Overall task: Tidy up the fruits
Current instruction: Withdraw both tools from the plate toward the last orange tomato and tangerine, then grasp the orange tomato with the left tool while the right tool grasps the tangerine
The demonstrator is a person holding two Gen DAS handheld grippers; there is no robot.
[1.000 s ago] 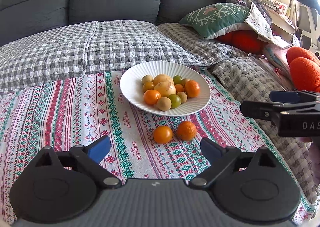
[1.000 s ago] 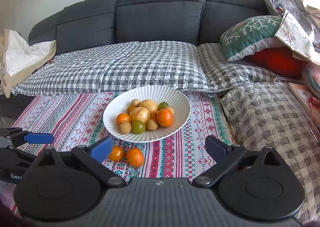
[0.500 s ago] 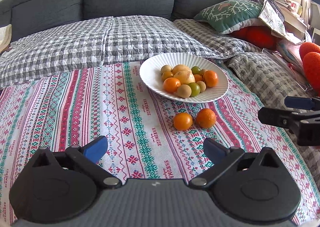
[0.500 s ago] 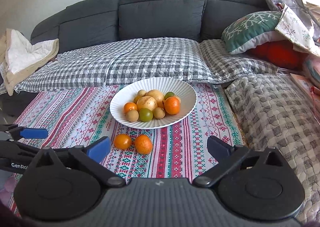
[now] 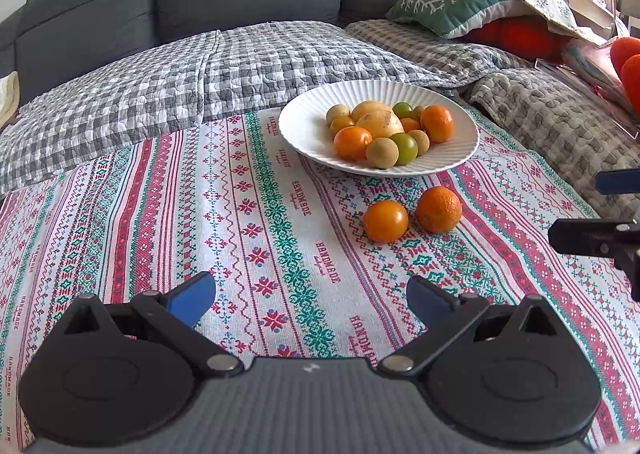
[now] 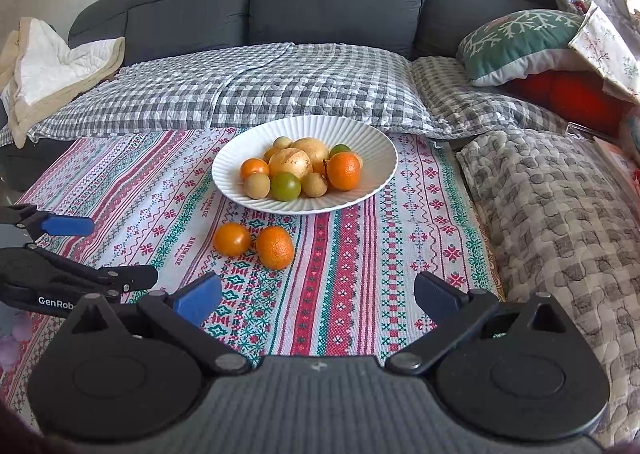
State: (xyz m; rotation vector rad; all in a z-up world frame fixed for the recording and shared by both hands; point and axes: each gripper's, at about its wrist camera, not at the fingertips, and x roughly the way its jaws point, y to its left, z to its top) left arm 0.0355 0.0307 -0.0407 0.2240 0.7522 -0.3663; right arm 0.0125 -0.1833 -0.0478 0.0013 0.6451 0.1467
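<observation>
Fruit sat mostly heaped in the white plate [image 6: 376, 157] at the far middle of the patterned cloth [image 6: 344, 278], but two oranges [image 6: 274, 247] lay loose, touching, just near of it. Left gripper [image 5: 310, 300] and right gripper [image 6: 316, 292] both hovered spread wide, holding nothing. Looked like the approach step: next, one claw needed lowering around a loose orange.

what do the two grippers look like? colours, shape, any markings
Both look the same: matte black bodies with a ribbed grey-black centre panel, two round black discs, and black linkage arms with silver pivot pins. The left gripper and right gripper each end in blue finger pads. White lettering starting "GenRob" shows on the left one's side. No cables or sleeves visible.
</observation>
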